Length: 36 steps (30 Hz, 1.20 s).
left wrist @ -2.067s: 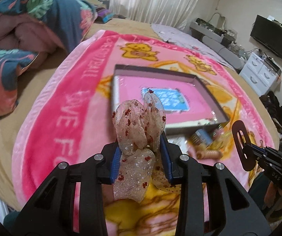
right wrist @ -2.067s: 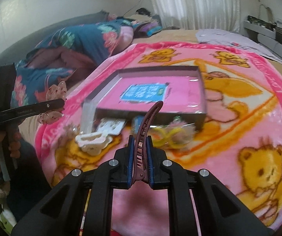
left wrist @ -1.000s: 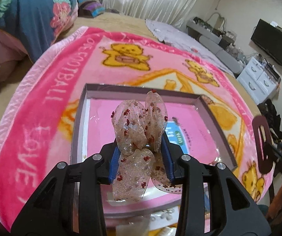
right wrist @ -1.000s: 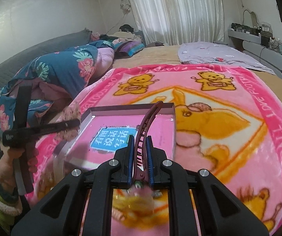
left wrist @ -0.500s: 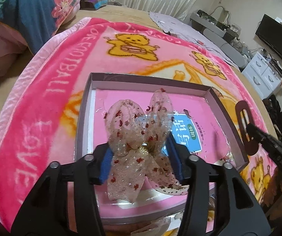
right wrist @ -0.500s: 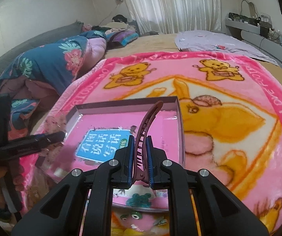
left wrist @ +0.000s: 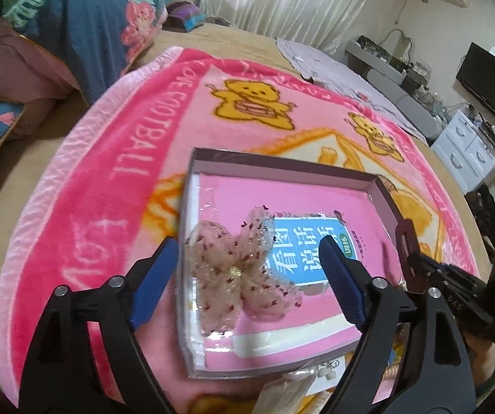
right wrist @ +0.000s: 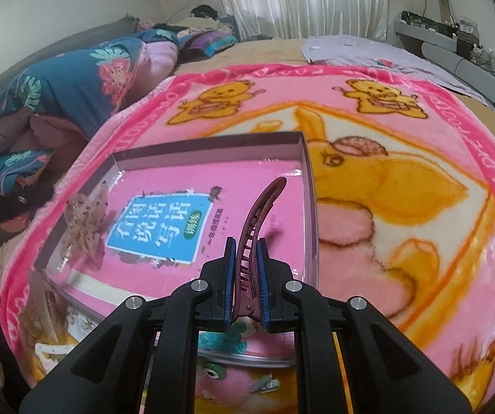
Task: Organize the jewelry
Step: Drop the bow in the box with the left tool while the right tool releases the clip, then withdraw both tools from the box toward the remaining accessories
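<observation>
A shallow grey-walled box [left wrist: 282, 160] with a pink floor and a blue label lies on the pink bear blanket. My left gripper [left wrist: 247, 269] is open above its near left corner. A sheer bow [left wrist: 237, 272] with red specks lies on the box floor between the spread blue pads, free of them. It also shows in the right wrist view [right wrist: 85, 220] at the box's left side. My right gripper [right wrist: 246, 283] is shut on a dark red hair clip [right wrist: 258, 227], which points up over the box's [right wrist: 311, 186] near right part. The right gripper [left wrist: 430, 272] shows in the left wrist view.
Small hair accessories [right wrist: 233, 345] and white pieces [left wrist: 320, 376] lie on the blanket [right wrist: 403, 207] in front of the box. A blue floral quilt [left wrist: 75, 24] is piled at the left. A dresser and TV [left wrist: 489, 79] stand at the far right.
My left gripper has opened and let the bow drop onto the box floor. My right gripper has moved forward and lower over the box with the clip.
</observation>
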### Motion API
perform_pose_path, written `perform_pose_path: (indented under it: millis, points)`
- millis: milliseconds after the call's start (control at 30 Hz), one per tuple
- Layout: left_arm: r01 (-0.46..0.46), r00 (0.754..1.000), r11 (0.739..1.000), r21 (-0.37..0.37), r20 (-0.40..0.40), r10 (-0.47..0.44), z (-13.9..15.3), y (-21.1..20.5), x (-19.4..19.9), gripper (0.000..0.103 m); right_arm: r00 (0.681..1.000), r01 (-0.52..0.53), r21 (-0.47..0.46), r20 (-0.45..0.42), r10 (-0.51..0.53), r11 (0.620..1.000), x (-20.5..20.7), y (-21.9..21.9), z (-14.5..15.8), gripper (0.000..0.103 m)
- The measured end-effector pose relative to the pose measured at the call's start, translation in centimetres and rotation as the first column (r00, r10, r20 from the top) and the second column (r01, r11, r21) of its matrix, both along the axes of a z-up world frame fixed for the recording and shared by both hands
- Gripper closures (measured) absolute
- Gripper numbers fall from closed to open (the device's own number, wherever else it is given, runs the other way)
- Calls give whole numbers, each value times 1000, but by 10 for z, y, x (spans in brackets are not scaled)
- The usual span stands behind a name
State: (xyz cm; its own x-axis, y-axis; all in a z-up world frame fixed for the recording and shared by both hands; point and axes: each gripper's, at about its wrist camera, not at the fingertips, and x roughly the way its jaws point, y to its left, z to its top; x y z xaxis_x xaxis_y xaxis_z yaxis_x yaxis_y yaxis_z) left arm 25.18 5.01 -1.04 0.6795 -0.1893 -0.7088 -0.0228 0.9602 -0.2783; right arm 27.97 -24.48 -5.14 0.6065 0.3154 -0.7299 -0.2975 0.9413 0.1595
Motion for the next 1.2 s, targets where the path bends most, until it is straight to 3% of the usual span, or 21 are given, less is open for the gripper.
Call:
perform_pose_path:
  millis: [300, 367, 567, 600, 667, 733, 867, 1200]
  points:
    - [-38, 998, 999, 13, 43, 38, 17, 10, -20, 16, 1000, 3, 10, -10, -3, 1000, -2, -3, -2, 89]
    - [-41, 998, 999, 13, 53, 40, 20, 10, -25, 15, 1000, 8, 21, -3, -8, 1000, -6, -5, 0, 77]
    - [-46, 996, 999, -9, 72, 47, 29, 12, -38, 13, 999, 14, 38, 43, -16, 999, -22, -12, 16, 56]
    - [-47, 996, 999, -15, 76, 48, 32, 12, -41, 9, 998, 21, 40, 59, -24, 999, -28, -14, 21, 50]
    - [-45, 995, 999, -18, 85, 47, 36, 11, -46, 10, 995, 34, 48, 90, -38, 998, -37, -17, 29, 34]
    - [-39, 994, 999, -21, 97, 41, 41, 9, -52, 10, 992, 43, 48, 116, -49, 998, -44, -20, 36, 24]
    - [-34, 991, 999, -25, 126, 36, 51, 4, -63, 9, 982, 45, 27, 182, -49, 999, -63, -19, 55, 12]
    - [-46, 985, 998, -31, 164, 50, 66, 6, -97, 9, 967, 12, 48, 252, -24, 999, -102, -21, 85, 9]
